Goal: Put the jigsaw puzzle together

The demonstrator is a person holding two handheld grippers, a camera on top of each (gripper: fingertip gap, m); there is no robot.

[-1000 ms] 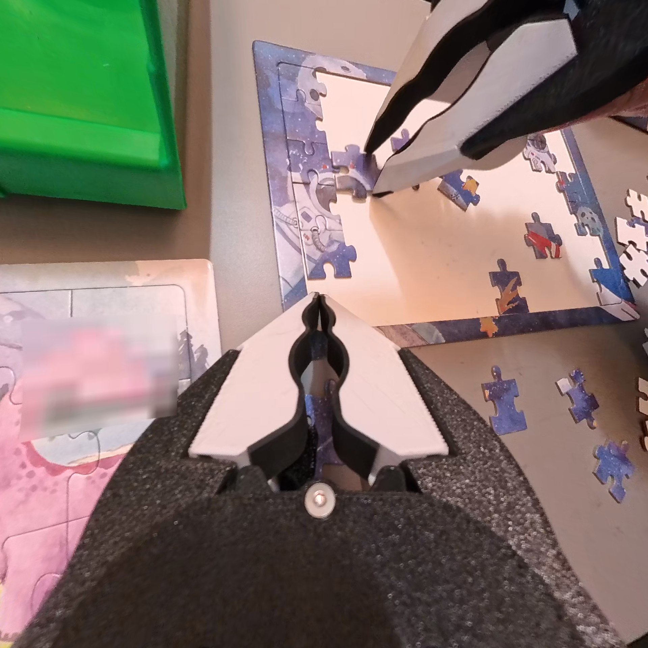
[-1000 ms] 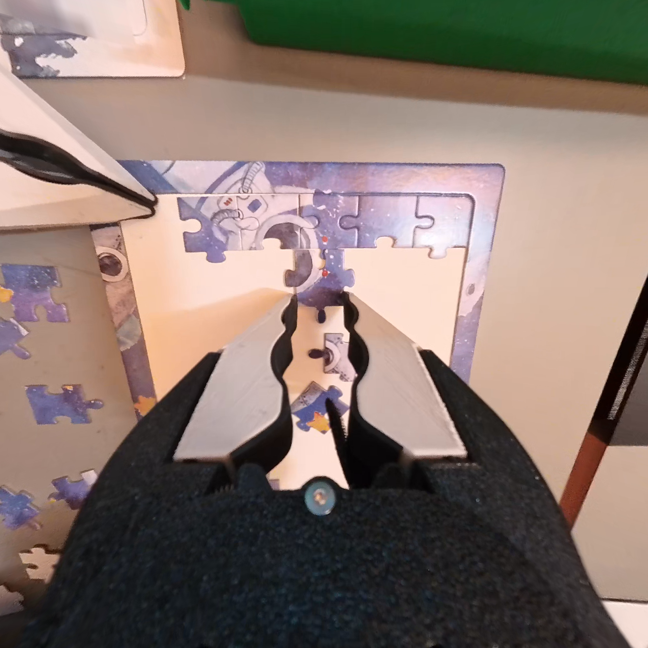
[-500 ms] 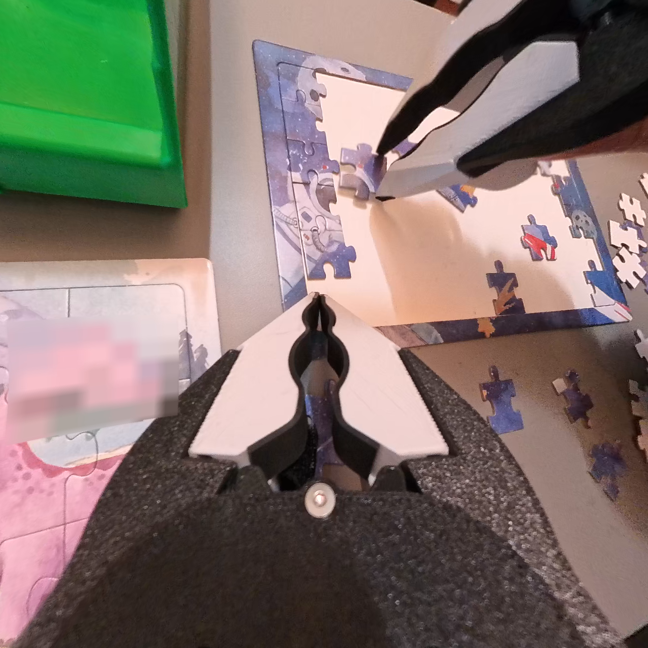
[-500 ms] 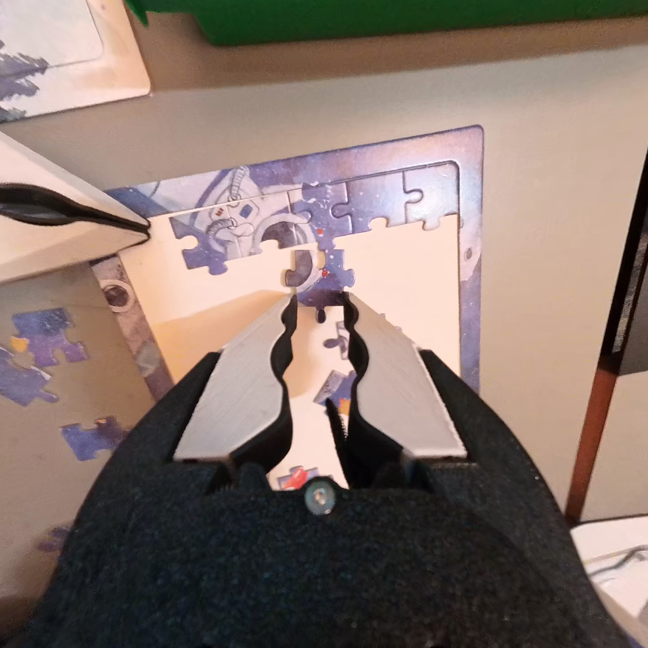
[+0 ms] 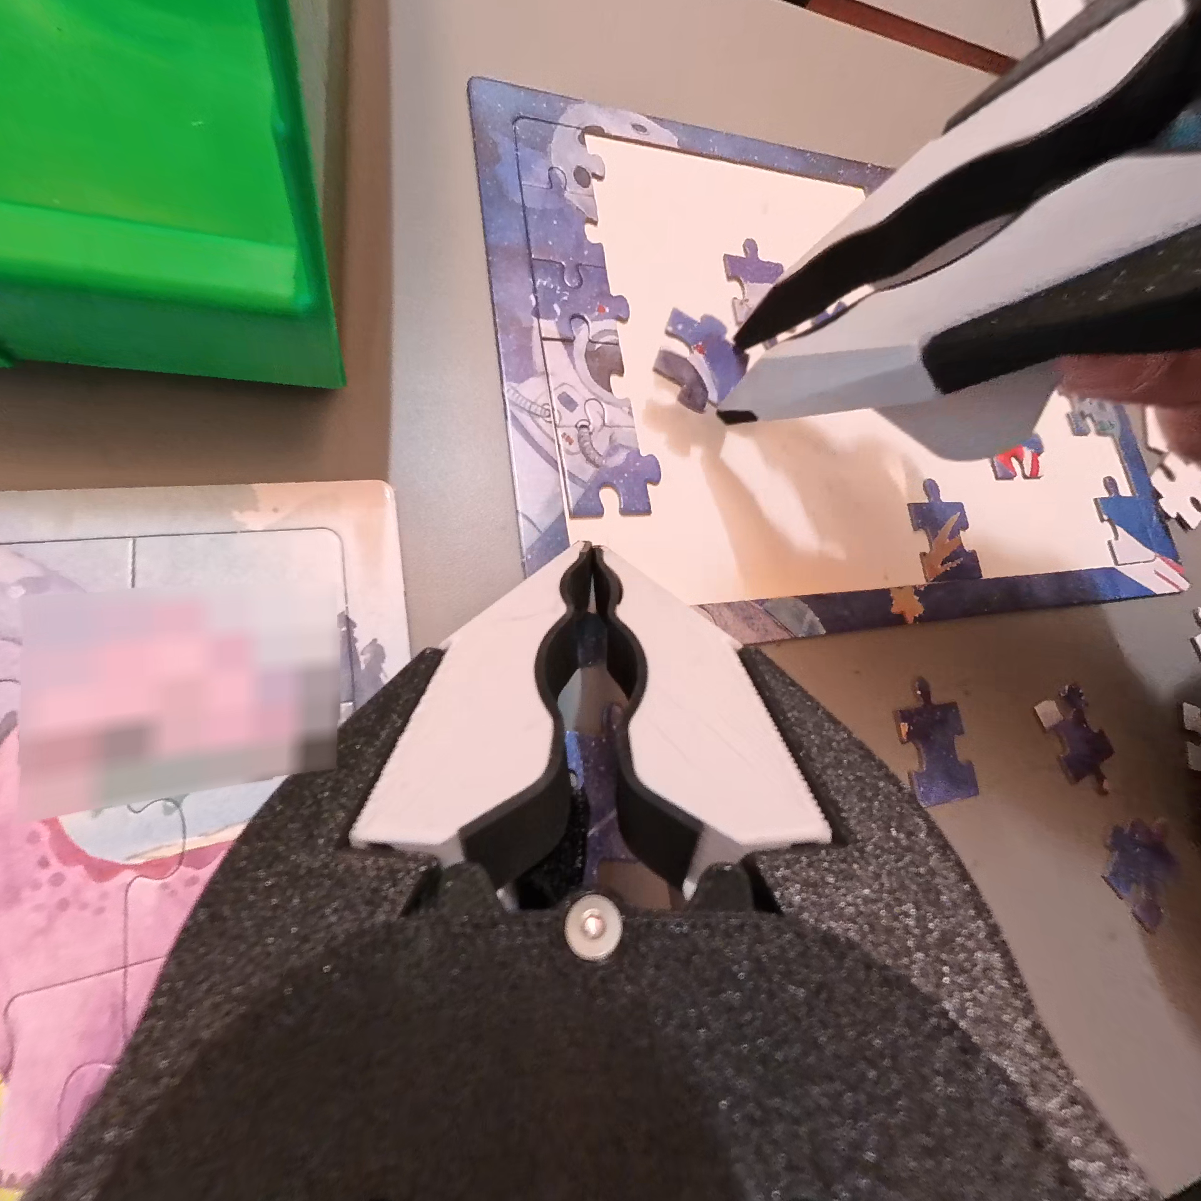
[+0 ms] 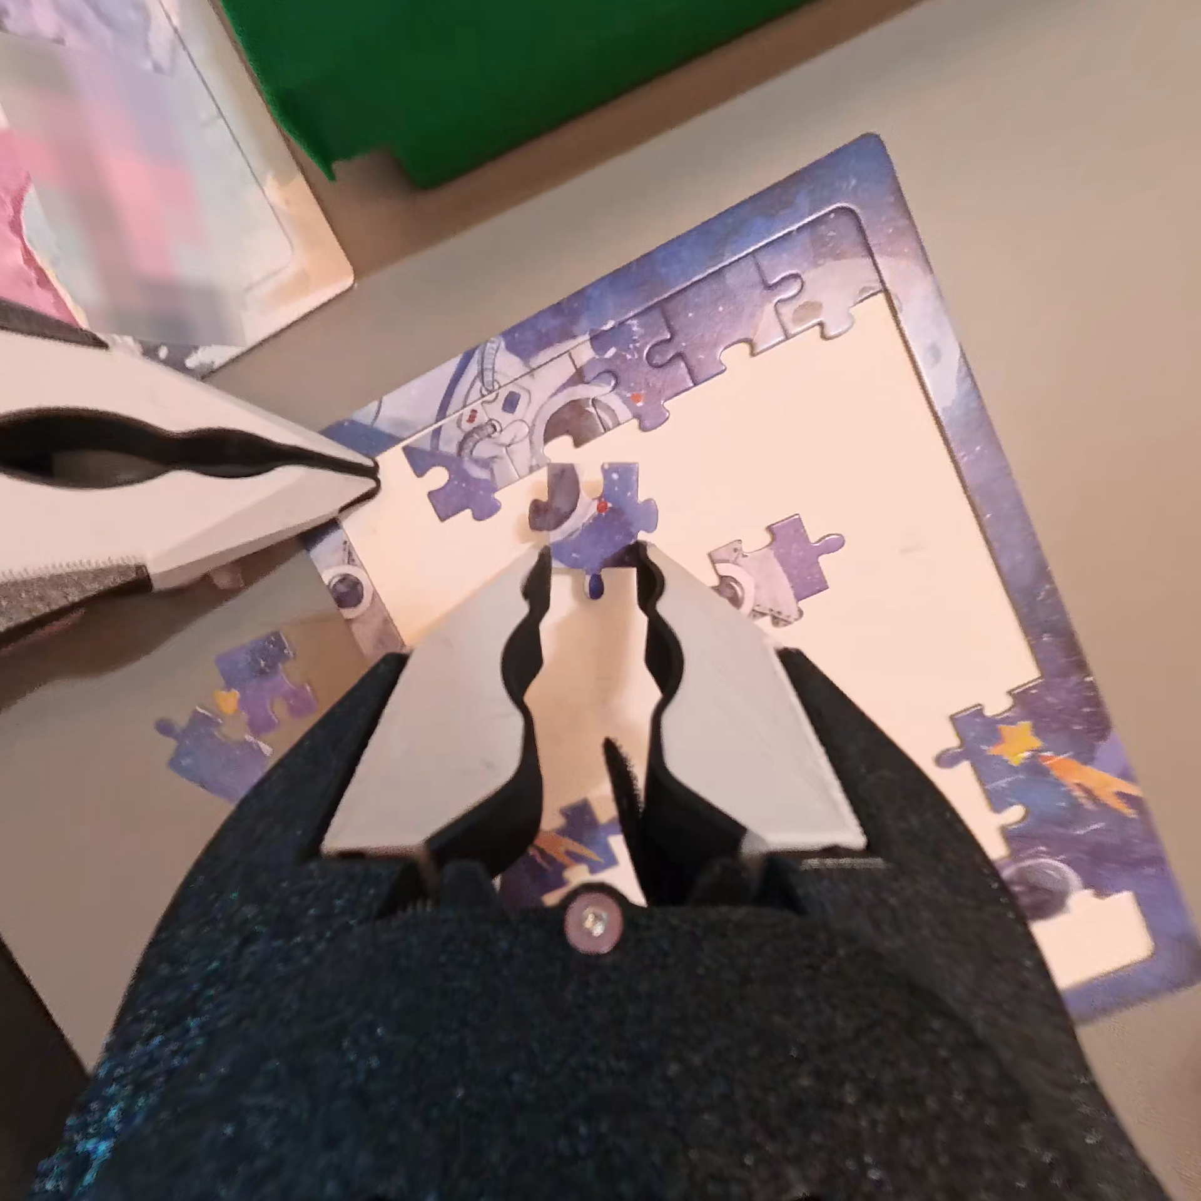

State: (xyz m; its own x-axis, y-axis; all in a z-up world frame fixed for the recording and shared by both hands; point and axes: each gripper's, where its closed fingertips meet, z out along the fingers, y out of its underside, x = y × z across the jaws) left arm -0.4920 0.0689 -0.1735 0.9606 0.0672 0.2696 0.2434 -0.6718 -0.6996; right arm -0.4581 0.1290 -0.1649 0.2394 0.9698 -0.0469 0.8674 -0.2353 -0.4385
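A blue space puzzle tray [image 5: 494,260] lies on the table, with a row of fitted pieces [image 5: 585,403] along one inner edge. My right gripper [image 6: 591,555] is shut on a blue helmet piece [image 6: 594,513] and holds it over the tray floor, a small gap from the fitted row [image 6: 650,364]. The piece [image 5: 698,354] and the right gripper [image 5: 737,374] also show in the left wrist view. My left gripper [image 5: 588,565] is shut and empty at the tray's near border; it shows at the left of the right wrist view [image 6: 370,468].
Loose pieces lie inside the tray [image 5: 942,539] [image 6: 773,572] and on the table beside it [image 5: 936,747] [image 6: 260,689]. A green bin [image 5: 143,195] [image 6: 455,78] stands beyond the tray. A pink puzzle board [image 5: 195,520] lies under my left gripper's left side. The gap from one gripper's tips to the other's is roughly 7 cm.
My right gripper has drawn the helmet piece back from the fitted row and swung round over the tray. My left gripper has stayed put, shut.
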